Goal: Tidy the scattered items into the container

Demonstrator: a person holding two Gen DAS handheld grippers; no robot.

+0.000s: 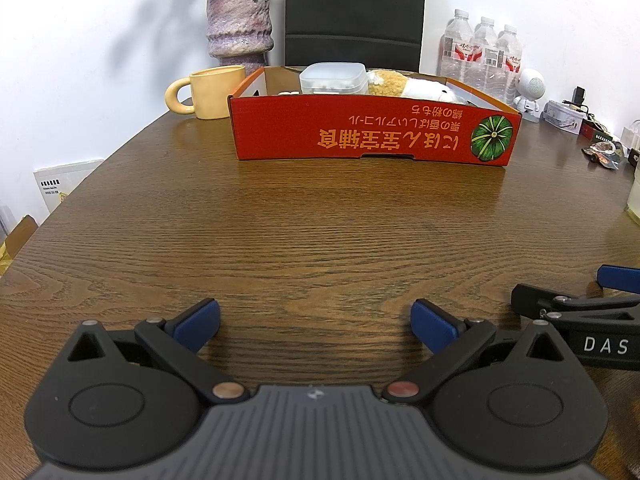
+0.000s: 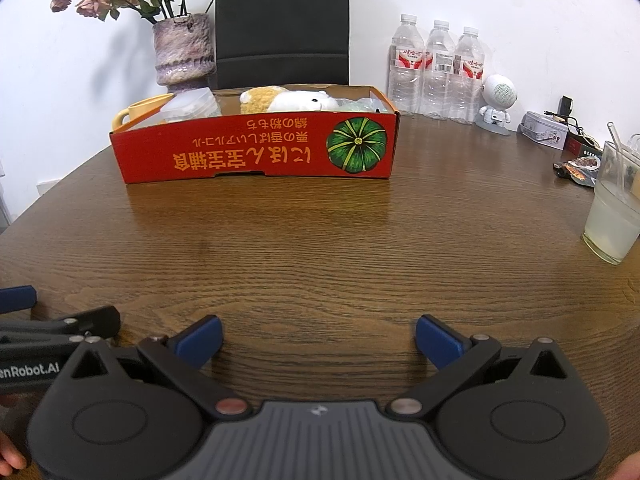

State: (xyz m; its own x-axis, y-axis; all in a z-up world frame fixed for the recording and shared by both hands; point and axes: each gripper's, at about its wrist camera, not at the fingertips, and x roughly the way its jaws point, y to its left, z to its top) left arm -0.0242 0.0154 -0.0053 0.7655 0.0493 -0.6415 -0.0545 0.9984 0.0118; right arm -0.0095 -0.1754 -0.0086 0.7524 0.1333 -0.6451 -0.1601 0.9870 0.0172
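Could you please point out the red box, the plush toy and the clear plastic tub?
red box (image 2: 256,152), right wrist view, on its printed front wall.
plush toy (image 2: 304,102), right wrist view, on its white part.
clear plastic tub (image 1: 334,76), left wrist view, on its lid.

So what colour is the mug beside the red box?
Pale yellow mug with a looped handle, left of the red box; clearest in the left wrist view.

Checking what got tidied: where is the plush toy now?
In both views the plush toy lies inside the red box, toward its right half, with the clear plastic container to its left.

A vase (image 2: 182,50), yellow mug (image 1: 208,91), three water bottles (image 2: 438,70) and a drink glass (image 2: 614,216) stand on the table (image 2: 320,248).
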